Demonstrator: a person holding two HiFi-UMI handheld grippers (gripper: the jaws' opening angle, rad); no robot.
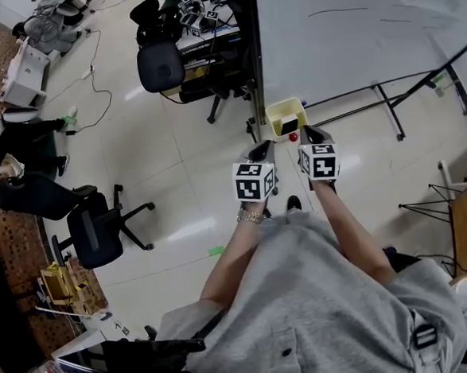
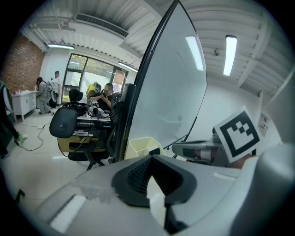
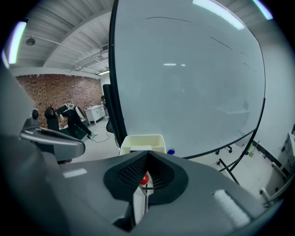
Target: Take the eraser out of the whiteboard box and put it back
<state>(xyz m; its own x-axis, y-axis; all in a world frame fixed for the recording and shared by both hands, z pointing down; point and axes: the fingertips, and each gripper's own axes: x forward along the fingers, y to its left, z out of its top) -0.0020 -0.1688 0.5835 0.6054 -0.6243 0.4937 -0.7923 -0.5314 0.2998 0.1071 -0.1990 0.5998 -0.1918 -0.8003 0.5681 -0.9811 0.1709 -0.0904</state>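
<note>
Right gripper (image 3: 147,154): jaws are sitting pressed together, gripping nothing. The left gripper (image 2: 151,157) is doing likewise. Just beyond the tips, the eraser (image 3: 139,148) is lying inside the whiteboard box (image 3: 154,140). It's probably handling light, with a stiff body and soft felt. Pinching across its narrow sides is looking safest.

Eraser (image 3: 140,148) mostly out of sight behind right claw (image 3: 147,154)
</note>
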